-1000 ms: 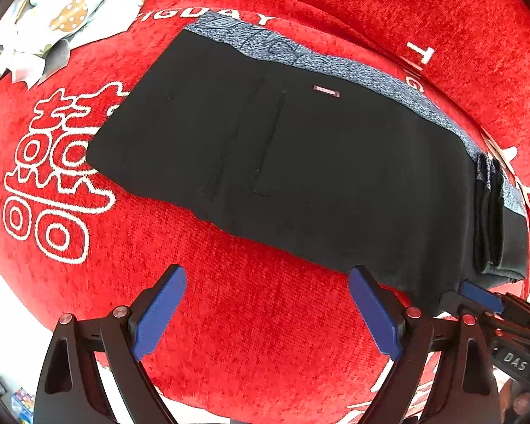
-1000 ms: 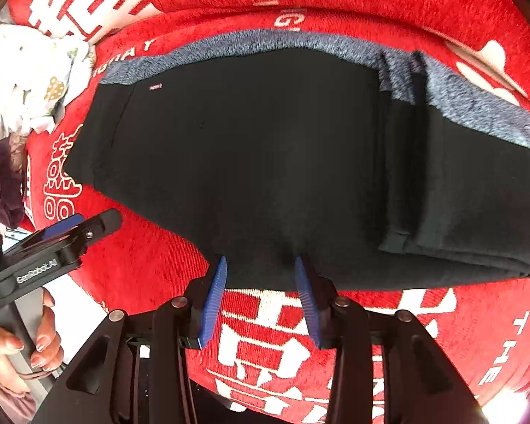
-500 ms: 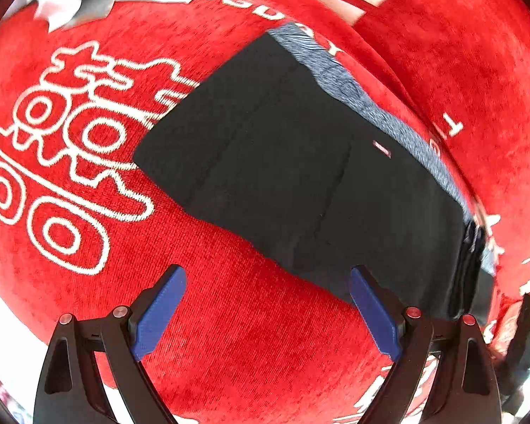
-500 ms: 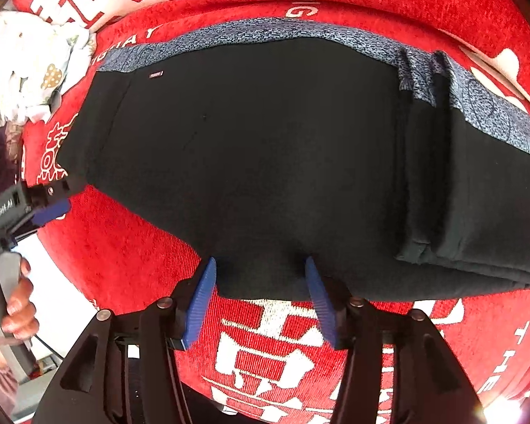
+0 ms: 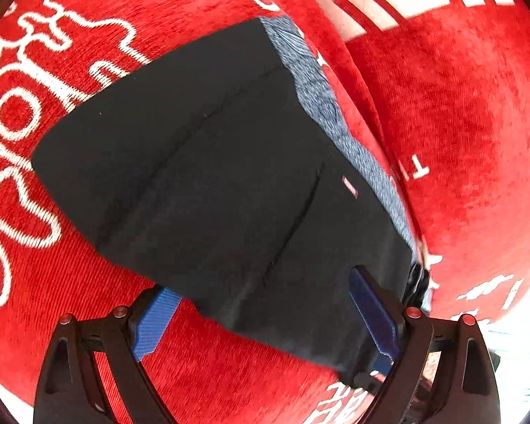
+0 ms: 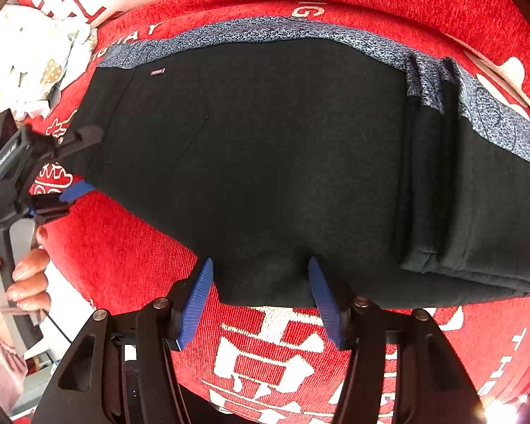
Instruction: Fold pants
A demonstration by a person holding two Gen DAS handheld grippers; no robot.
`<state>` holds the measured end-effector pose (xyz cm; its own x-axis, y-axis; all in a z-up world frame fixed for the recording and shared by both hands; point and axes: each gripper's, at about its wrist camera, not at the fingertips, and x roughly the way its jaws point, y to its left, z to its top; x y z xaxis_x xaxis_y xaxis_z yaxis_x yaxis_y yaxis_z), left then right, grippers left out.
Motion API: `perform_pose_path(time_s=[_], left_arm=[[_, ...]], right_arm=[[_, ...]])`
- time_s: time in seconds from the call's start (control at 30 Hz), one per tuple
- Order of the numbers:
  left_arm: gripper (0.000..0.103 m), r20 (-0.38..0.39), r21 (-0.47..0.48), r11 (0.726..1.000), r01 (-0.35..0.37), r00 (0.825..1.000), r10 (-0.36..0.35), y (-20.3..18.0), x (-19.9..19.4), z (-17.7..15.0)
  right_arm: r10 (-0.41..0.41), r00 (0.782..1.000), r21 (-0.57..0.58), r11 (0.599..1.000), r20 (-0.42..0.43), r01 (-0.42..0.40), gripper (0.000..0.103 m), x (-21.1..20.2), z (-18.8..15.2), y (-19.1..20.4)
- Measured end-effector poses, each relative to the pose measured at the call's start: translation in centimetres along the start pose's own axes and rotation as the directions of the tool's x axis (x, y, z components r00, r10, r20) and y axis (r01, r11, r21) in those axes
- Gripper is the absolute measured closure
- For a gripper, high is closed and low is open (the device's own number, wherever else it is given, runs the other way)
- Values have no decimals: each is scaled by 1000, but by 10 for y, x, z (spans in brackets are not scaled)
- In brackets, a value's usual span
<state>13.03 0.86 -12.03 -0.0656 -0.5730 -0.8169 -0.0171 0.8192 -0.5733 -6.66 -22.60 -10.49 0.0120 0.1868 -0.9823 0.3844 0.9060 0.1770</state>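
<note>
Black pants (image 5: 212,176) with a grey-blue patterned band along the far edge lie flat on a red cloth (image 5: 459,123). In the right wrist view the pants (image 6: 282,159) stretch across the frame, with a folded stack of layers (image 6: 477,212) at the right. My left gripper (image 5: 261,282) is open wide and low over the pants' near edge, one finger on the red cloth and the other over the black fabric. My right gripper (image 6: 260,265) stands open astride the near hem, its pads apart from the fabric. The left gripper (image 6: 86,160) also shows at the pants' left end.
A person's hand (image 6: 24,275) holds the left gripper's handle at the left edge. A crumpled white patterned cloth (image 6: 28,63) lies at the far left on the red cloth (image 6: 123,247), which bears large white characters. A pale floor shows beyond the cloth's near edge.
My left gripper has swung and dropped toward the pants' left end, so its jaws now straddle the near edge. My right gripper's jaws have widened and let go of the hem.
</note>
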Motion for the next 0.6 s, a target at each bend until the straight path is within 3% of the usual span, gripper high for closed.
perform_pose_path(time_s=[0.1, 0.17, 0.33, 0.4, 0.5, 0.57, 0.6], left_arm=[[9, 18, -33, 999, 40, 999, -40, 4, 2, 5], [9, 28, -29, 999, 23, 999, -22, -3, 0, 5], [9, 96, 131, 991, 20, 995, -33, -40, -19, 1], [9, 89, 138, 990, -11, 996, -1, -44, -14, 6], [11, 60, 100, 989, -112, 992, 107, -38, 8, 15], [39, 71, 115, 967, -228, 973, 221, -37, 14, 17], [44, 78, 136, 954, -267, 963, 258, -35, 13, 15]], right_arm=[[1, 1000, 2, 1000, 1, -1, 43, 1, 1, 1], [4, 1000, 1, 1000, 0, -4, 41, 2, 2, 2], [8, 1000, 1, 1000, 2, -8, 41, 3, 2, 2], [10, 1000, 0, 1000, 4, -10, 41, 4, 2, 3], [10, 1000, -1, 1000, -1, -10, 41, 3, 5, 3], [13, 1000, -2, 1000, -2, -13, 41, -1, 6, 3], [13, 1000, -5, 1000, 0, -13, 41, -4, 7, 2]])
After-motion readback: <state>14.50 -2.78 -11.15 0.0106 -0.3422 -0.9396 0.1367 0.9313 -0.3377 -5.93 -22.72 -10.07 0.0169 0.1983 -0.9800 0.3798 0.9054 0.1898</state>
